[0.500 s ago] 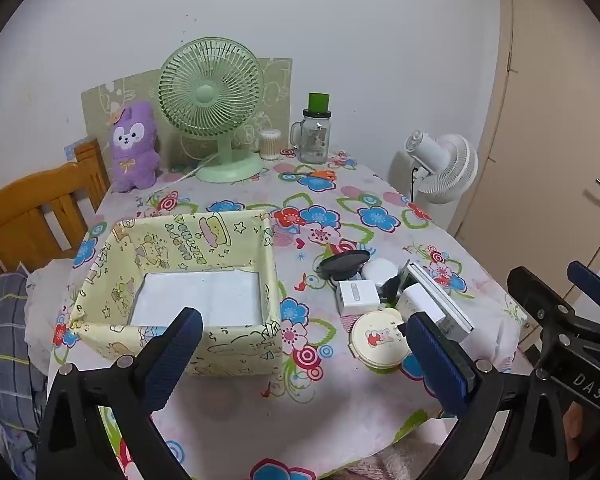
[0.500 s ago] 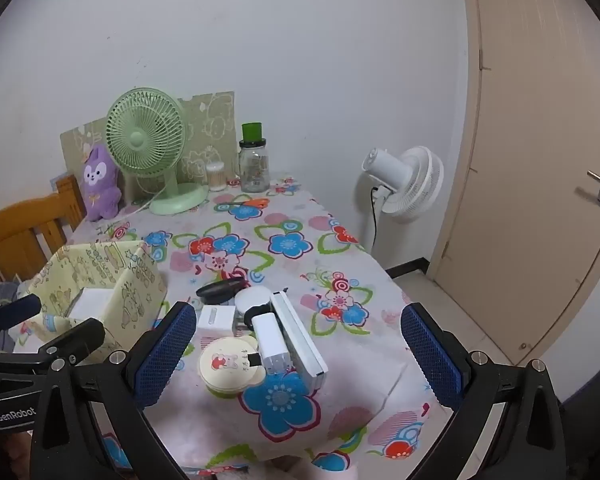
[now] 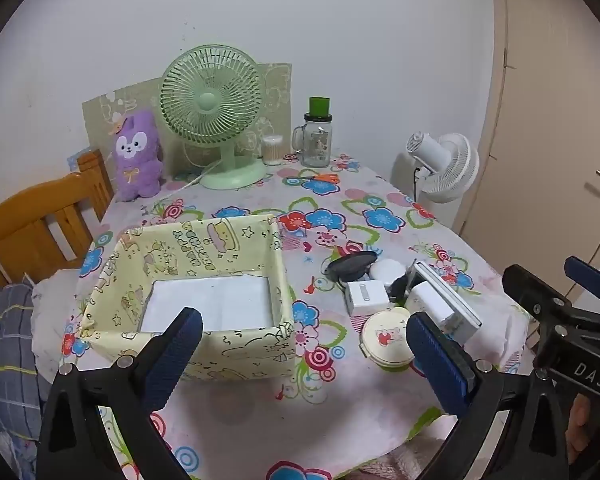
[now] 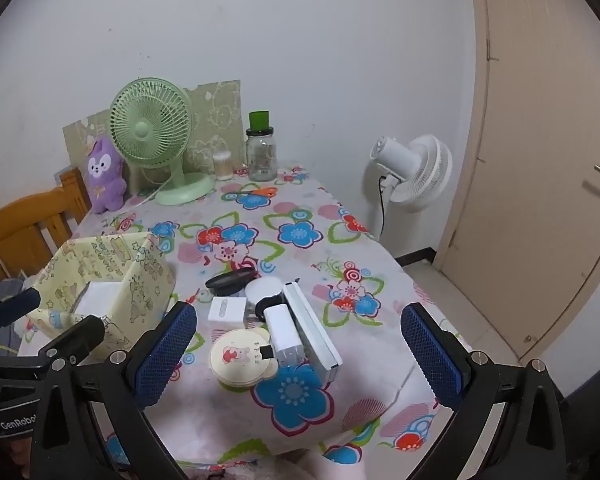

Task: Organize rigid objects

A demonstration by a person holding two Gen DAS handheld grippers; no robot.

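Note:
A yellow cartoon-print box (image 3: 204, 288) (image 4: 140, 292) stands open on the flowered tablecloth, with only a white liner inside. Right of it lies a cluster of small items: a round cream case with a bear print (image 3: 386, 340) (image 4: 240, 356), a small white square box (image 3: 367, 296) (image 4: 227, 309), a white power bank (image 4: 283, 330), a long white flat box (image 3: 448, 294) (image 4: 312, 332), a black oval mirror (image 3: 352, 263) (image 4: 230, 278) and a white round case (image 4: 264, 288). My left gripper (image 3: 300, 344) hovers open above the table's near edge, in front of the box. My right gripper (image 4: 298, 340) hangs open over the cluster, touching nothing.
At the back of the table stand a green desk fan (image 3: 214, 112), a purple plush (image 3: 138, 156), a glass jar with a green lid (image 3: 318, 136) and orange scissors (image 3: 320, 177). A wooden chair (image 3: 32, 228) is at the left. A white floor fan (image 4: 414, 172) and a door are at the right.

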